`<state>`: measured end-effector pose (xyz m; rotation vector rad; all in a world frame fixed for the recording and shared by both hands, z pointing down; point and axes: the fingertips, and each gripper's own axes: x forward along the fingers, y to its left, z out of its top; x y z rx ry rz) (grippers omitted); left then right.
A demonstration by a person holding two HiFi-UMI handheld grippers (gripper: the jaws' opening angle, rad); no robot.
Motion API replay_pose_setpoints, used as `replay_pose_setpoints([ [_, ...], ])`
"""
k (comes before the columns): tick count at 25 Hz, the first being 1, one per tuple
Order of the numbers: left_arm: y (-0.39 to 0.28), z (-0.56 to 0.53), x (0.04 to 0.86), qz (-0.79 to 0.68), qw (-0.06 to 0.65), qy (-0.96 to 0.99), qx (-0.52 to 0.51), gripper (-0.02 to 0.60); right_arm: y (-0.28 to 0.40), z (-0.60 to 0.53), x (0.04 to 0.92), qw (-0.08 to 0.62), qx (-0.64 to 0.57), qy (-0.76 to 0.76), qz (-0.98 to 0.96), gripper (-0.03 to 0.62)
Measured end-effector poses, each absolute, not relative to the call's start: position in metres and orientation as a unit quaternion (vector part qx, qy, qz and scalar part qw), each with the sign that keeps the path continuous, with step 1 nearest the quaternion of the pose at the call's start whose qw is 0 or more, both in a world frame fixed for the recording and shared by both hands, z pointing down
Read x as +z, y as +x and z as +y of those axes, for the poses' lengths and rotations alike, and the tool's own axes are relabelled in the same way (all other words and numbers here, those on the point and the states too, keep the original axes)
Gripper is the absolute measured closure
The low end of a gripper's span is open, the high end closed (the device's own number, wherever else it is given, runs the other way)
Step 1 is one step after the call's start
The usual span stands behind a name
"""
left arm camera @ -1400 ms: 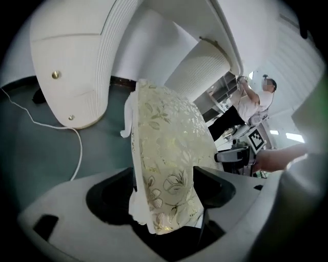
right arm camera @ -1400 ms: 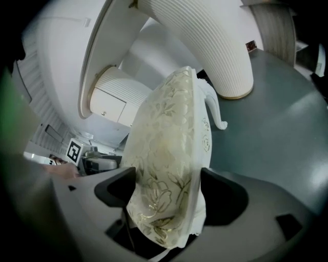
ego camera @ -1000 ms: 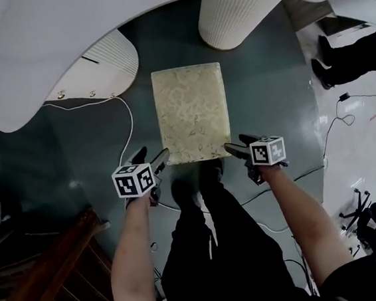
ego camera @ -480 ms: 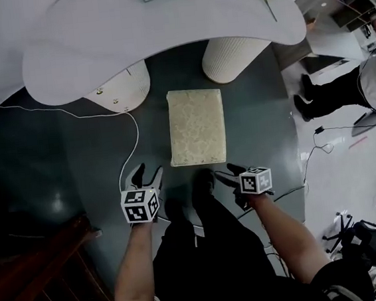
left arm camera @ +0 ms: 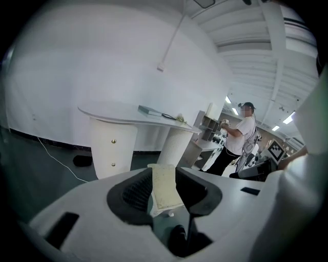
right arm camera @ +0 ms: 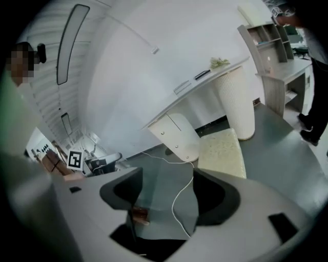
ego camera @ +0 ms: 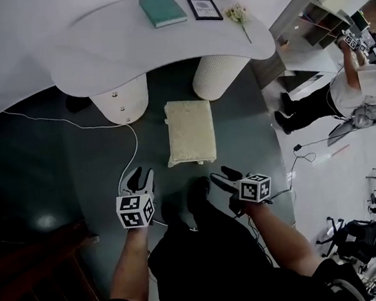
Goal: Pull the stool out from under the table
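Dark green floor (ego camera: 57, 173), head view. Left gripper (ego camera: 141, 178), lower centre-left: jaws narrowly apart and closing, nothing held between them. Right gripper (ego camera: 221, 175), lower centre-right: jaws wider apart, also closing, with only floor and a white cable (ego camera: 132, 140) seen between them. Both are held apart from the stool (ego camera: 190, 131), whose cream patterned top is seen at frame centre. Its long axis runs up the frame, one short end toward the grippers, the other toward the white pedestals (ego camera: 124, 100) of the table (ego camera: 97, 49), clear of the tabletop's edge. A teal book (ego camera: 162, 10), a framed print (ego camera: 205, 8) (writing too small to be read) and a flower sprig (ego camera: 239, 15) are laid on the table.
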<state>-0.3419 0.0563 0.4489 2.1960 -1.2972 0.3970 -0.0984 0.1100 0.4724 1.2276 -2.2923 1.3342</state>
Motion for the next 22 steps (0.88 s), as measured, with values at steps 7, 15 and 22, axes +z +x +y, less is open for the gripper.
replay_pose_setpoints([
  [7, -0.334, 0.074, 0.392, -0.477, 0.233, 0.837, 0.133, 0.480, -0.097, 0.129, 0.408, 0.096, 0.406, 0.419, -0.806, 0.286],
  [15, -0.296, 0.095, 0.346, -0.495, 0.195, 0.835, 0.142, 0.514, -0.063, 0.123, 0.337, 0.038, 0.349, 0.399, -0.847, 0.295],
  [22, -0.205, 0.101, 0.303, -0.528, 0.178, 0.819, 0.137, 0.525, 0.039, 0.128, 0.288, 0.037, 0.276, 0.384, -0.881, 0.315],
])
